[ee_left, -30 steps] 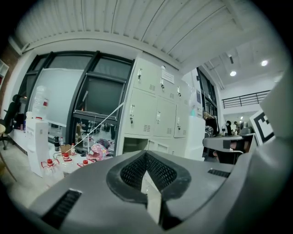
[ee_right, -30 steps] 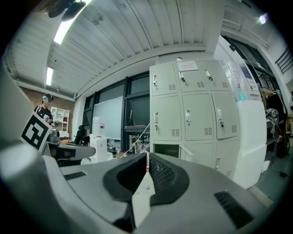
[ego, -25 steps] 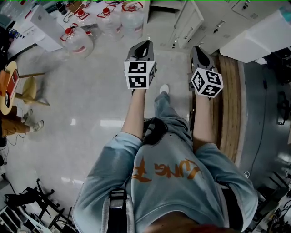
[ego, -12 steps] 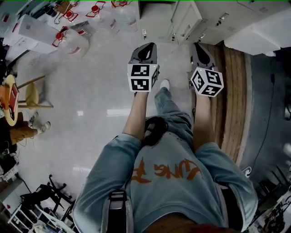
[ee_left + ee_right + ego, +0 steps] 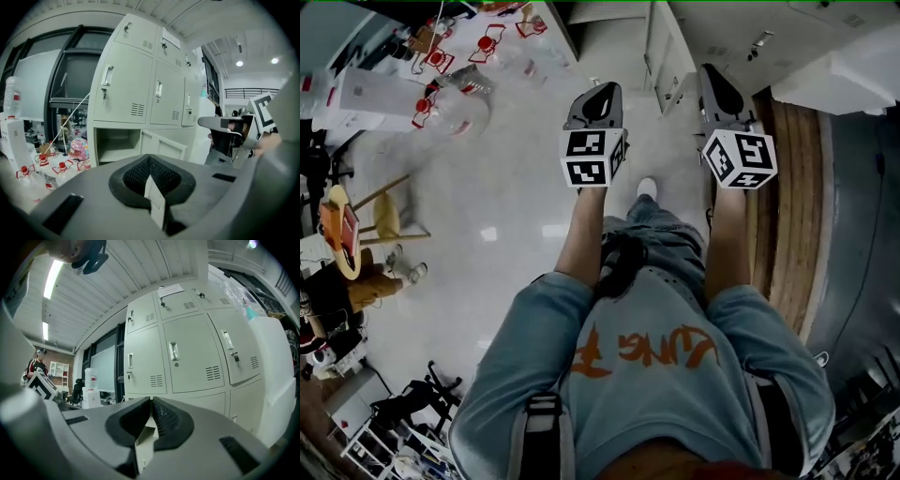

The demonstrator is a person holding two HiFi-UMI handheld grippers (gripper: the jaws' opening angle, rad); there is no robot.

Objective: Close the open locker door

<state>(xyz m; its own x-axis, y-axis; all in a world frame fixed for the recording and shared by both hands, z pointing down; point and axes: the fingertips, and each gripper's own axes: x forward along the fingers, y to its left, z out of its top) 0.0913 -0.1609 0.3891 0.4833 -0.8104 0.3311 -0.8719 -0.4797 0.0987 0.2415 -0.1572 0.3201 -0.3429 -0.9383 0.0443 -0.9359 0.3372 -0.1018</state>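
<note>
- The person's light blue sweatshirt [image 5: 647, 375] fills the bottom of the head view, as it did a second ago. Both bare forearms reach straight ahead, side by side and apart.
- Each forearm ends in a marker cube. The left cube [image 5: 592, 157] sits about where it was, and the right cube [image 5: 741, 159] has drifted a little to the right.
- The left gripper [image 5: 602, 92] has its jaws together with nothing between them. It tips slightly downward toward the lockers.
- The right gripper [image 5: 712, 77] also has its jaws pressed together and empty. It is held level, facing closed locker doors [image 5: 187, 357].
- One white shoe [image 5: 647, 187] shows on the pale floor between the arms.
- The open locker door [image 5: 165, 146] hangs swung outward from the bottom row. It stands just right of its empty compartment [image 5: 117, 143], untouched and well ahead of both grippers. In the head view it has come nearer than before.
- The water jugs [image 5: 455, 108] have slid left and upward in the head view.
</note>
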